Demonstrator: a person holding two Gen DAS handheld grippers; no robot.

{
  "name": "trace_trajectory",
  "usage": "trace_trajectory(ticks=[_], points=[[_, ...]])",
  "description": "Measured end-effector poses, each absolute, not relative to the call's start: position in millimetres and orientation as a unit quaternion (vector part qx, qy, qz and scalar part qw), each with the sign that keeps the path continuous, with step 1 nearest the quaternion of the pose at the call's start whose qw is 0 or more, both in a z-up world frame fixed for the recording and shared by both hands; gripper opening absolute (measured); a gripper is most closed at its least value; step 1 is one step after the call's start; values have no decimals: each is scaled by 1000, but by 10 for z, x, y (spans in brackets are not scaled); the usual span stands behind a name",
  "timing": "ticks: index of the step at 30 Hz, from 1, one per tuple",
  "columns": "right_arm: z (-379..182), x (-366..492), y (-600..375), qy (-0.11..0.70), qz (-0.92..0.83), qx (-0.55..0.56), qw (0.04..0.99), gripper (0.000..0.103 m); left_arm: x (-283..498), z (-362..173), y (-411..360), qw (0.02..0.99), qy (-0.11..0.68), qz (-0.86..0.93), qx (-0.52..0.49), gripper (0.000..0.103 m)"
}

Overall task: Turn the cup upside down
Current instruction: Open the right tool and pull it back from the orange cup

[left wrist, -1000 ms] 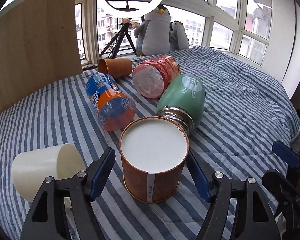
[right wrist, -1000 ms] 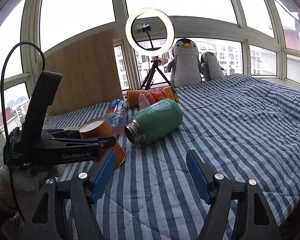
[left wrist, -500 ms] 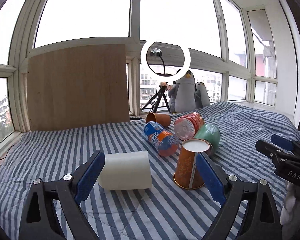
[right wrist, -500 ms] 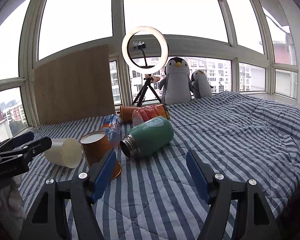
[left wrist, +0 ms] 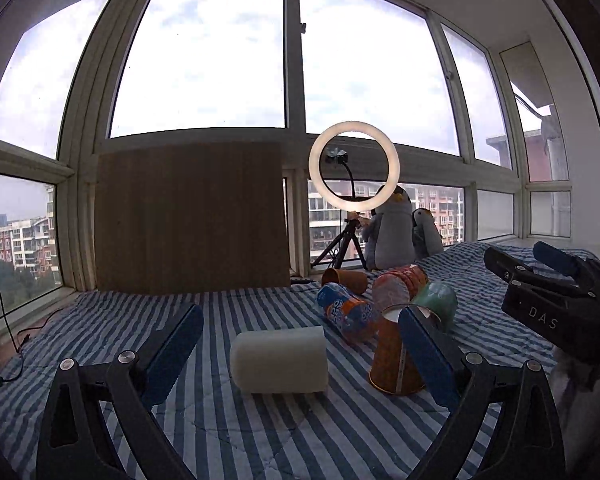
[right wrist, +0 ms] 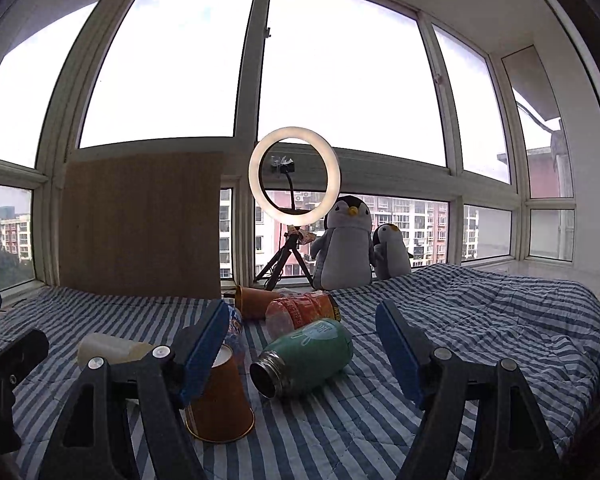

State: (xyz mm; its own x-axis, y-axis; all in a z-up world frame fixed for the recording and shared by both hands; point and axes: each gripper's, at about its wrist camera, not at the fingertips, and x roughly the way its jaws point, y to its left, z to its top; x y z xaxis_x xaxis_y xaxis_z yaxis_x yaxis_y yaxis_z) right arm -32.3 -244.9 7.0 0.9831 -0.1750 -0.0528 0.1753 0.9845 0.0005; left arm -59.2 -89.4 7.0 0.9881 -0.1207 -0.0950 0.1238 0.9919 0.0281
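Note:
An orange paper cup stands upside down on the striped bed, white base up; it also shows in the right wrist view. A cream cup lies on its side to its left, also in the right wrist view. My left gripper is open and empty, back from both cups, with the cream cup between its fingers' line of sight. My right gripper is open and empty, above the bed near the green flask.
A blue-orange bottle, a red snack can, another orange cup and the green flask lie behind. A wooden board, ring light tripod and penguin toys stand by the windows.
My left gripper pulled back and up from the upside-down orange cup, which stays standing. My right gripper also drew back slightly. Both views now take in the whole window.

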Motion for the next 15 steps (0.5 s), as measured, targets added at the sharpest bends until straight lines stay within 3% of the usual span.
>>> trace_trajectory(ticks=[5,15], points=[[25,-367,-2481,13,-87,14,996,72,-444,53,-844,996,74,-50,-6,100],[6,-406,-2415,3,-68,8,998,78,-503,53,-870,998,56,-38,-2,102]])
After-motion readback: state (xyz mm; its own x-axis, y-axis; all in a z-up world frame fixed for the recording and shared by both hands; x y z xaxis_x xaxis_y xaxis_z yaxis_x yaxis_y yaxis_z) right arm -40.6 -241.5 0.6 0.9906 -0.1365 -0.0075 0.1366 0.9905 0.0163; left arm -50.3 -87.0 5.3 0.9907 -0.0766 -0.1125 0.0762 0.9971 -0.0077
